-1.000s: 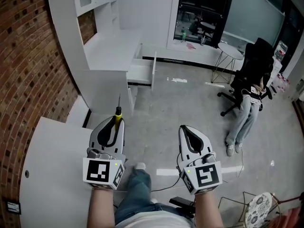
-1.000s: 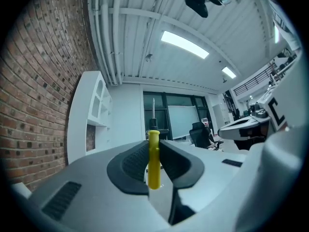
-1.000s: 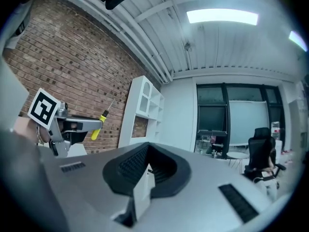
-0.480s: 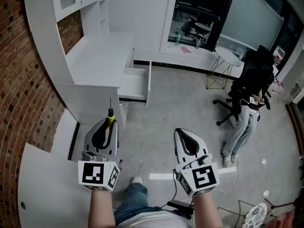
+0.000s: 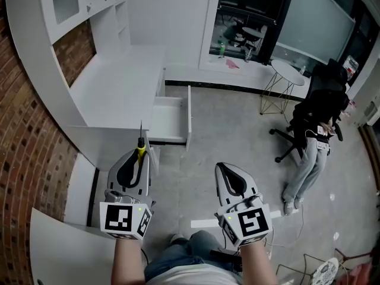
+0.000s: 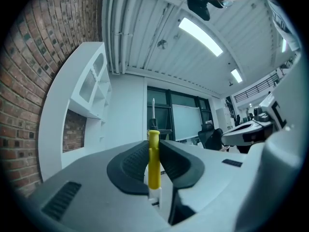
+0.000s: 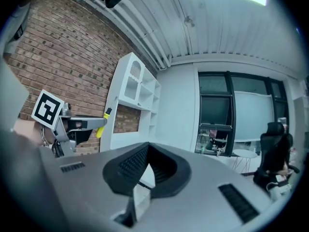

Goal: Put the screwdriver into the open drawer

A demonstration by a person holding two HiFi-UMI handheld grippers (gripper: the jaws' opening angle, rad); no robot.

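Note:
A screwdriver with a yellow handle and thin metal shaft sticks forward out of my left gripper, which is shut on its handle. In the left gripper view the handle stands upright between the black pads, with the shaft rising above them. The open white drawer juts from the desk just ahead of the screwdriver's tip. My right gripper is held level at the right, shut with nothing in it; its own view shows the pads meeting at the tip. That view also shows the left gripper off to its left.
White shelving stands against a brick wall on the left. A white tabletop corner lies at lower left. A person sits in a black office chair at the right, by a small round table. Grey floor lies between.
Both grippers have travelled forward together towards the desk. The open drawer now lies closer, just ahead of the screwdriver's tip. The left grip on the screwdriver is unchanged.

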